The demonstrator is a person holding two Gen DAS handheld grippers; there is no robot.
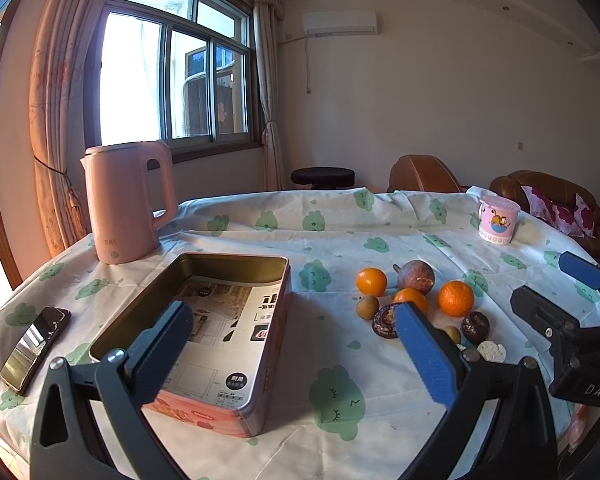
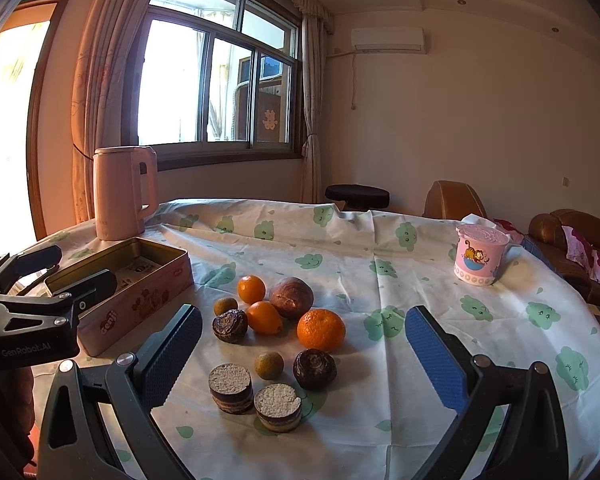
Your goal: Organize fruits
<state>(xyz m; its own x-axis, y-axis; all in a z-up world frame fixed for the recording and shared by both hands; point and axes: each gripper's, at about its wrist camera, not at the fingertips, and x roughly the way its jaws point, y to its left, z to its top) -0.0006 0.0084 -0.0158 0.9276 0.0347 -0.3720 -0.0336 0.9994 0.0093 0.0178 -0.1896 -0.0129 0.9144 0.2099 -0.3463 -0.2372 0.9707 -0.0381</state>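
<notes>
A cluster of fruit lies on the cloth: a large orange [image 2: 321, 329], a small orange [image 2: 251, 289], an oval orange fruit [image 2: 264, 317], a purple-brown passion fruit [image 2: 291, 297], two dark brown fruits [image 2: 229, 325] and two small green-brown fruits [image 2: 269, 365]. The cluster also shows in the left wrist view [image 1: 455, 298]. An open pink tin box [image 1: 220, 340] holds only a paper sheet; it also shows in the right wrist view [image 2: 134, 296]. My left gripper [image 1: 292, 340] is open, above the tin's right side. My right gripper [image 2: 304, 344] is open, just before the fruit.
Two round cake pieces [image 2: 256, 394] sit nearest the right gripper. A pink kettle [image 1: 126, 200] stands behind the tin. A phone [image 1: 34, 348] lies at the table's left edge. A pink cartoon cup [image 2: 480, 258] stands far right. Sofas stand beyond the table.
</notes>
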